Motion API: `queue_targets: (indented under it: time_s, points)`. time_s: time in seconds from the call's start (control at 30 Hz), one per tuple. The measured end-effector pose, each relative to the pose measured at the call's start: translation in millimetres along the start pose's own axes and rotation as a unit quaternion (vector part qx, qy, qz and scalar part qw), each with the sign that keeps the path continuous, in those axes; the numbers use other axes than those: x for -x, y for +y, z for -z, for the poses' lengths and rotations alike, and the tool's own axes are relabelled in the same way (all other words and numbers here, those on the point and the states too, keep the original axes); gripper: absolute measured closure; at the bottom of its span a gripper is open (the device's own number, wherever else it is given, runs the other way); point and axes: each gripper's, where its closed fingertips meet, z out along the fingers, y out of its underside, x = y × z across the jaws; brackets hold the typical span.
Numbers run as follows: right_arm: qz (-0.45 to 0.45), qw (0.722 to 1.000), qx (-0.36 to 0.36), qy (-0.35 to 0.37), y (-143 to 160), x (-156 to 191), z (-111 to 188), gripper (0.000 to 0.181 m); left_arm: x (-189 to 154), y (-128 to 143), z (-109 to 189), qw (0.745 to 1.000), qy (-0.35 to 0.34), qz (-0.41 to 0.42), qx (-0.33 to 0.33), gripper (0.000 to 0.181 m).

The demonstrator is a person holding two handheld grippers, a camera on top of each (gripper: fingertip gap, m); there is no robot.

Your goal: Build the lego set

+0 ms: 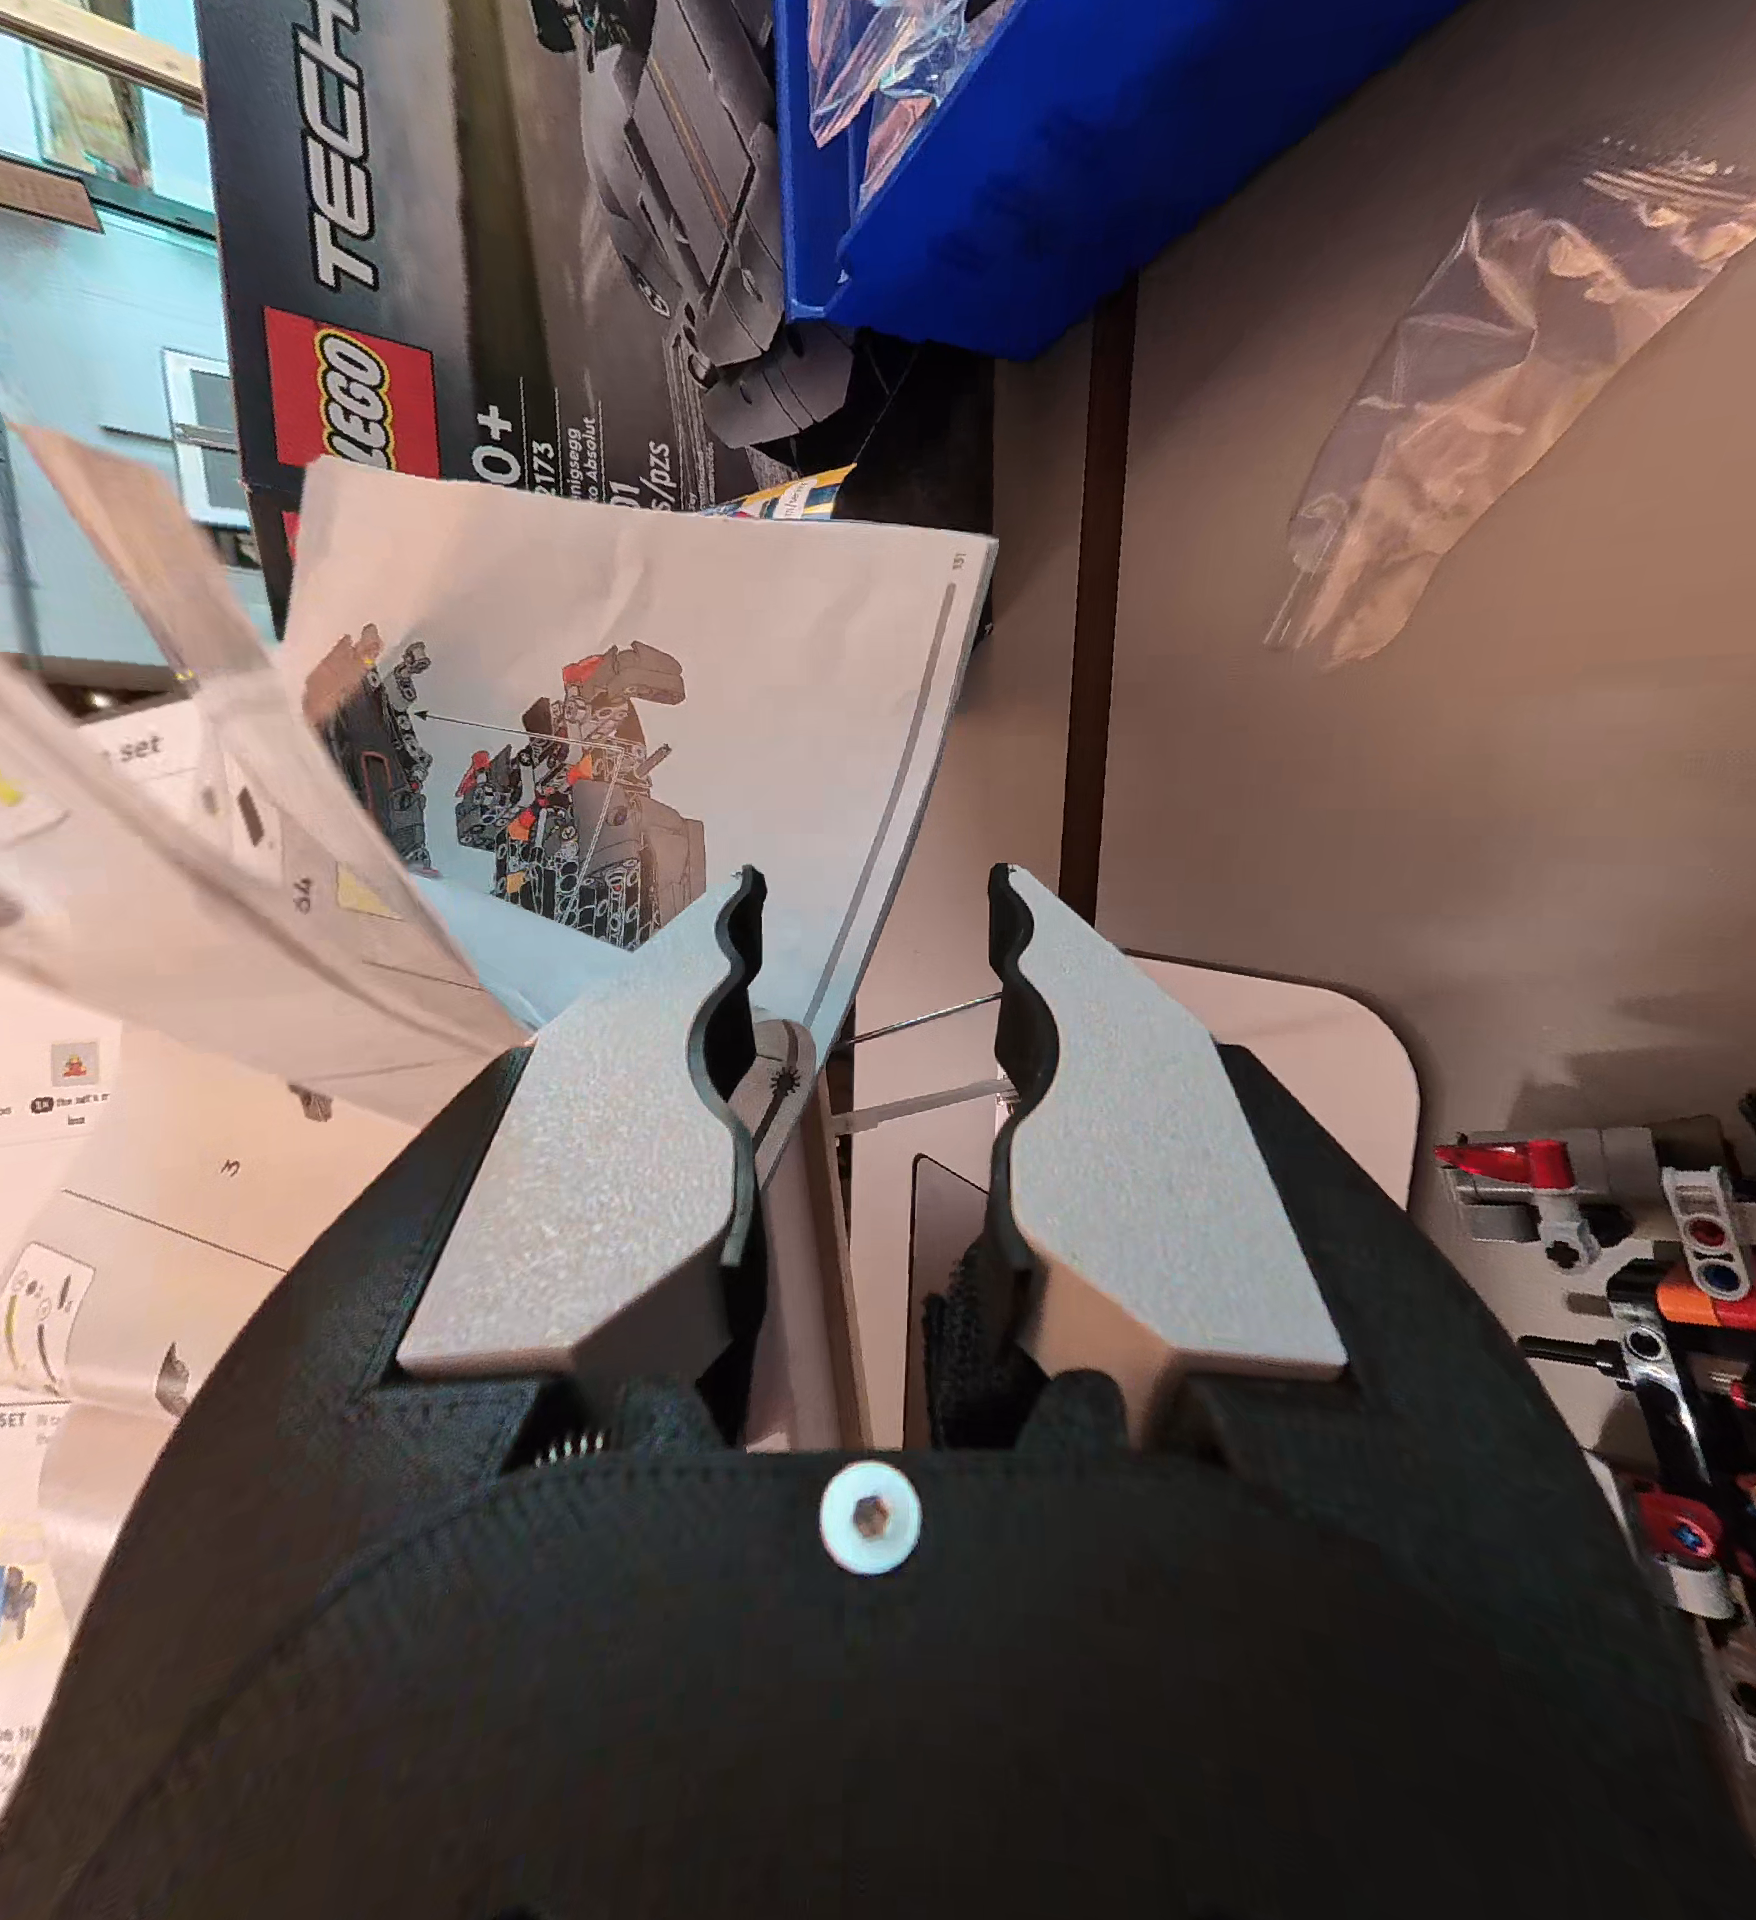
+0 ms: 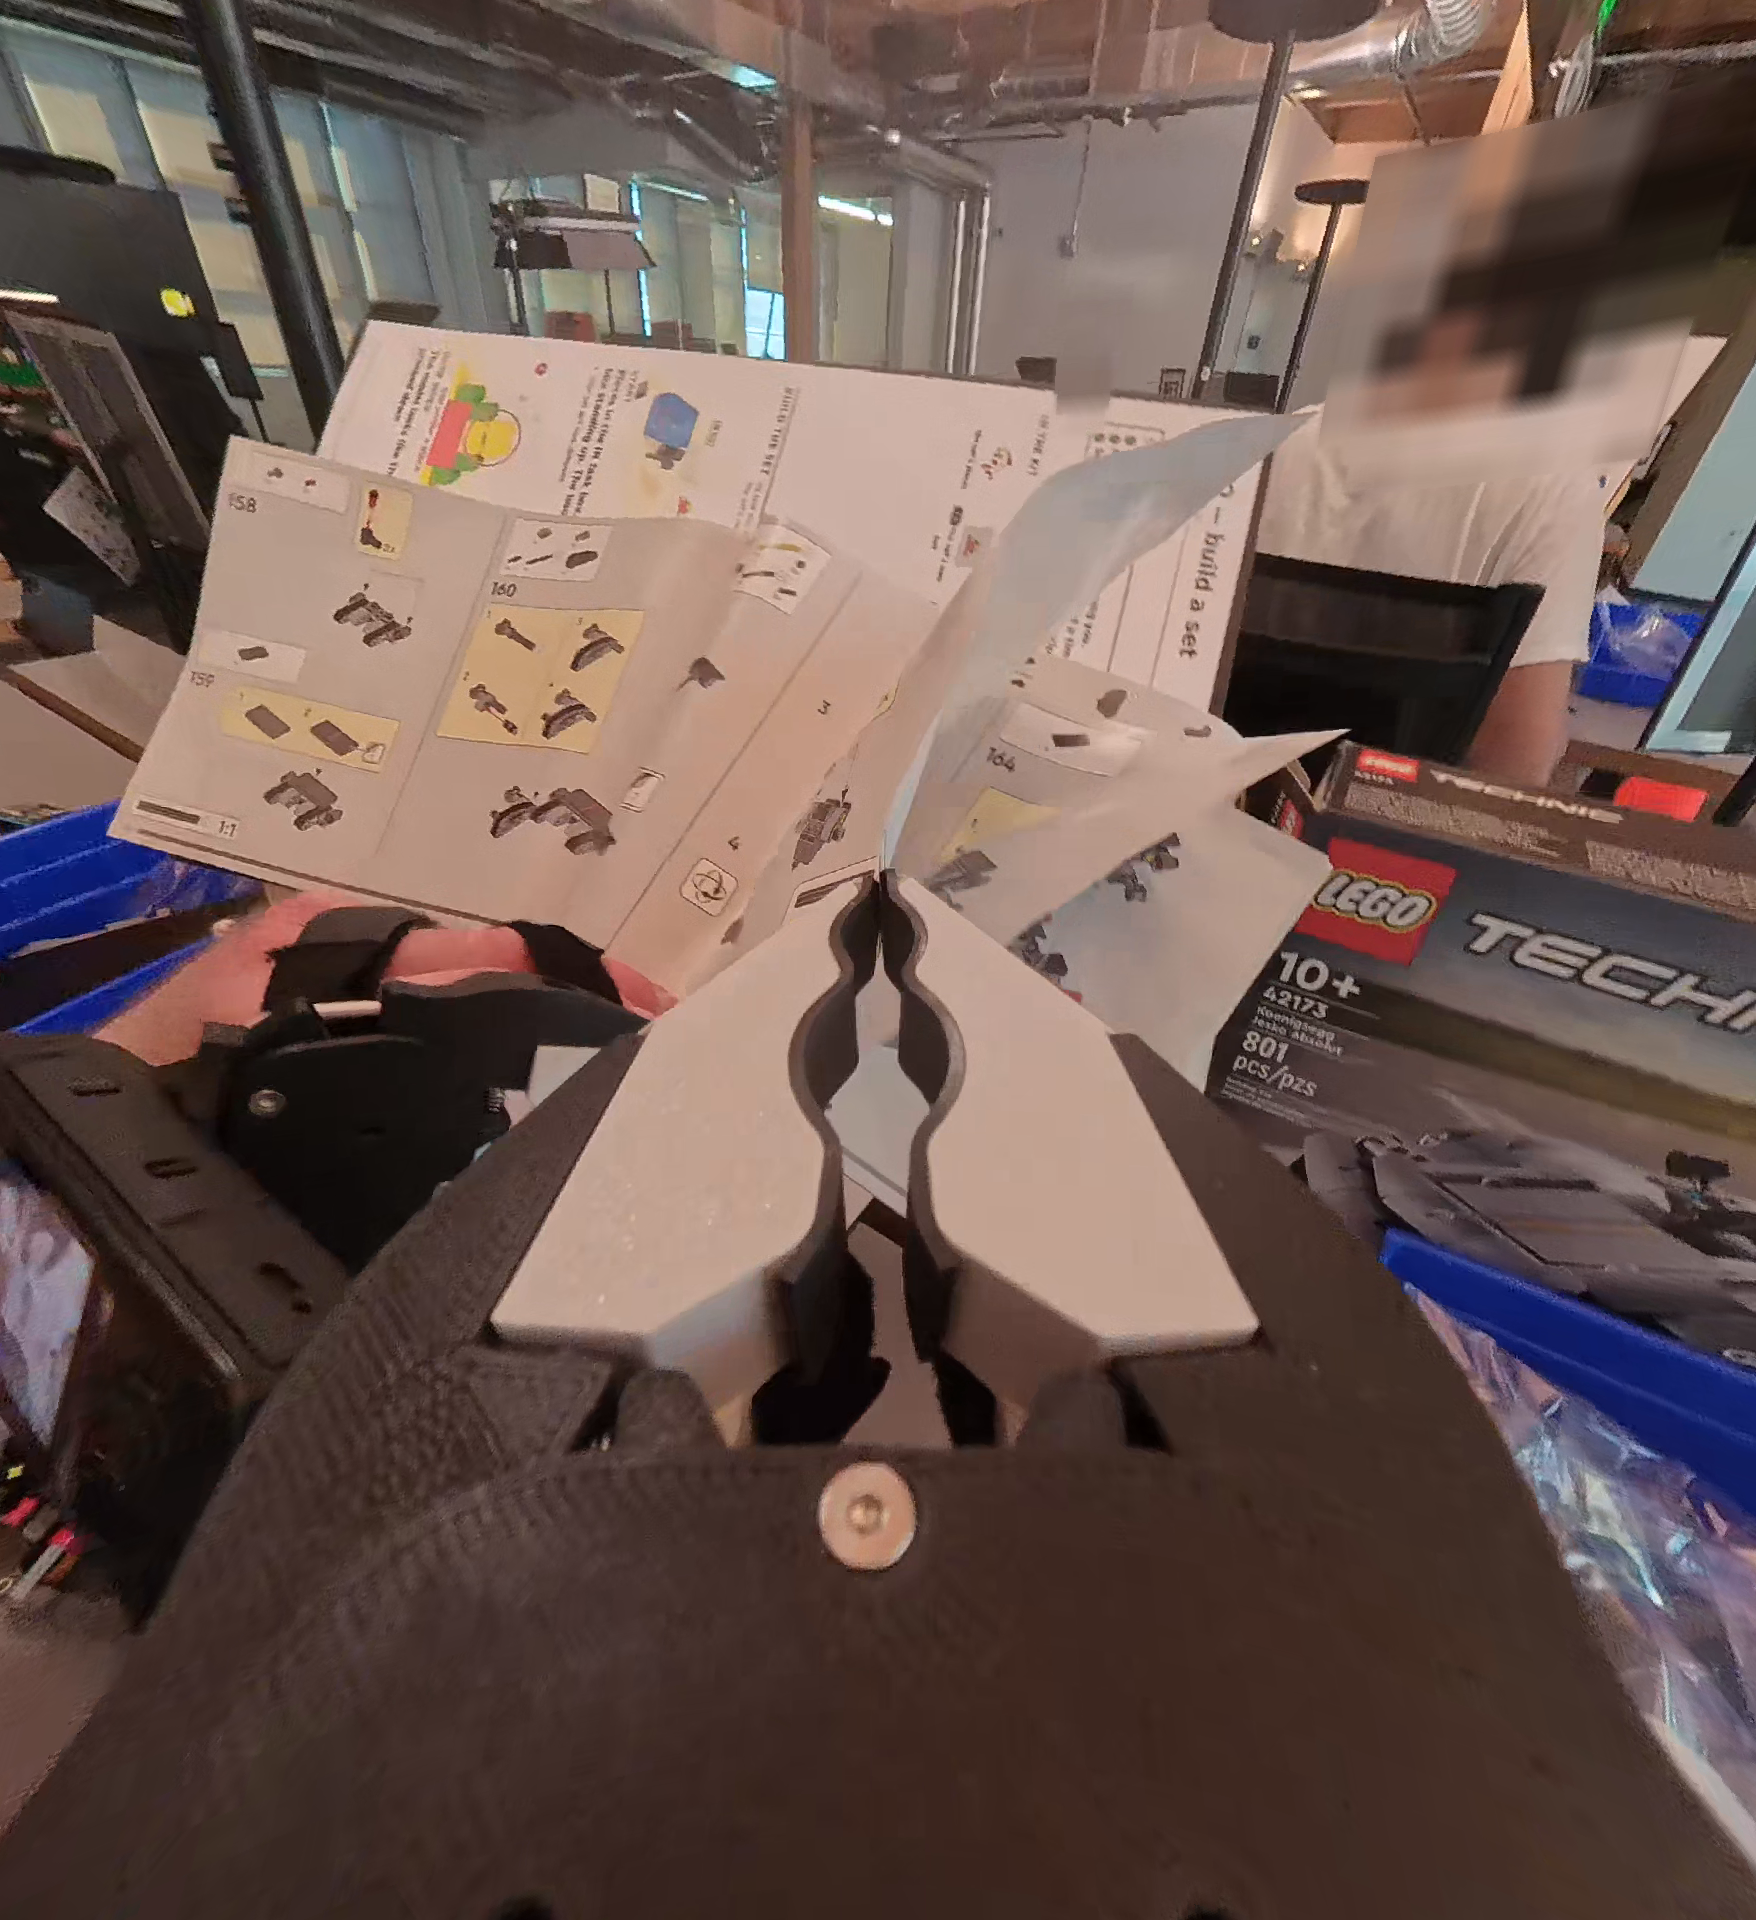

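The open instruction booklet [image 2: 541, 675] stands up with its pages fanned out. My right gripper [image 2: 884, 883] is shut on one pale page [image 2: 1061, 582], which rises from the fingertips up and to the right. My left gripper [image 1: 876, 883] is open with nothing between its pads. It points at the lower right corner of a booklet page [image 1: 749, 675] whose edge runs just behind the left finger [image 1: 739, 935]. In the right wrist view the left gripper's black body [image 2: 365, 1091] and the hand holding it sit under the booklet, with the fingers hidden. A partly built model [image 1: 1705, 1299] lies at the right.
The Lego box [image 2: 1580, 987] lies at the right, also seen in the left wrist view [image 1: 541, 260]. Blue bins [image 2: 1580, 1340] [image 2: 32, 883] [image 1: 1061, 187] hold plastic bags. A loose clear bag [image 1: 1528, 395] lies on the table. A printed sheet [image 2: 853, 447] stands behind the booklet. A person [image 2: 1456, 540] is opposite. My hands' fingertips stand some 15 cm from each other.
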Motion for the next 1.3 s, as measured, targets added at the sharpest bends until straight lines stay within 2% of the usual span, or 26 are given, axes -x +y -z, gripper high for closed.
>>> queue_targets:
  time_s: [0.13,0.23,0.37,0.43,0.53,0.63,0.7,0.8,0.87,0.93,0.97,1.0,1.03,1.1,1.13,1.17,1.3]
  points:
    - [0.027,0.999,-0.011,-0.021,-19,28,-2,0.181,0,-4,11,1.000,-0.018,0.009,-0.019,0.139]
    - [0.062,0.996,-0.015,-0.055,-32,67,-7,0.181,-2,-2,28,0.998,-0.035,0.021,-0.037,0.139]
    - [0.096,0.991,-0.010,-0.093,-38,111,-20,0.181,-5,16,63,0.995,-0.049,0.060,-0.060,0.139]
    - [0.101,0.988,-0.007,-0.114,-37,129,-26,0.181,-7,37,86,0.993,-0.056,0.086,-0.061,0.141]
    - [0.114,0.983,-0.006,-0.143,-34,158,-34,0.181,-1,88,119,0.985,-0.072,0.149,-0.042,0.141]
    - [0.127,0.976,-0.004,-0.176,-30,190,-44,0.181,9,144,150,0.967,-0.093,0.234,-0.026,0.137]
    - [0.141,0.971,0.003,-0.193,-25,211,-52,0.181,13,163,166,0.950,-0.081,0.299,-0.046,0.132]
    - [0.158,0.961,0.014,-0.227,-15,242,-63,0.181,26,167,187,0.903,-0.050,0.405,-0.133,0.127]
    - [0.170,0.955,0.028,-0.242,-4,258,-71,0.181,34,164,200,0.854,-0.008,0.475,-0.211,0.123]
    - [0.168,0.951,0.038,-0.256,7,270,-79,0.181,40,160,211,0.783,0.060,0.545,-0.295,0.111]
    - [0.161,0.952,0.032,-0.257,8,272,-82,0.181,40,160,214,0.745,0.103,0.573,-0.326,0.112]
    - [0.152,0.953,0.028,-0.260,8,274,-84,0.181,39,163,213,0.712,0.136,0.597,-0.342,0.103]
    - [0.149,0.952,0.035,-0.263,11,274,-87,0.181,41,167,213,0.676,0.155,0.620,-0.367,0.097]
    - [0.153,0.952,0.038,-0.264,16,276,-91,0.181,48,176,222,0.607,0.181,0.649,-0.422,0.099]
    - [0.155,0.951,0.038,-0.266,18,277,-91,0.181,51,182,224,0.589,0.183,0.657,-0.434,0.098]
    - [0.160,0.950,0.041,-0.266,21,278,-92,0.181,54,187,225,0.583,0.174,0.660,-0.440,0.097]
    - [0.183,0.945,0.051,-0.266,34,281,-96,0.181,64,196,227,0.583,0.157,0.662,-0.444,0.113]
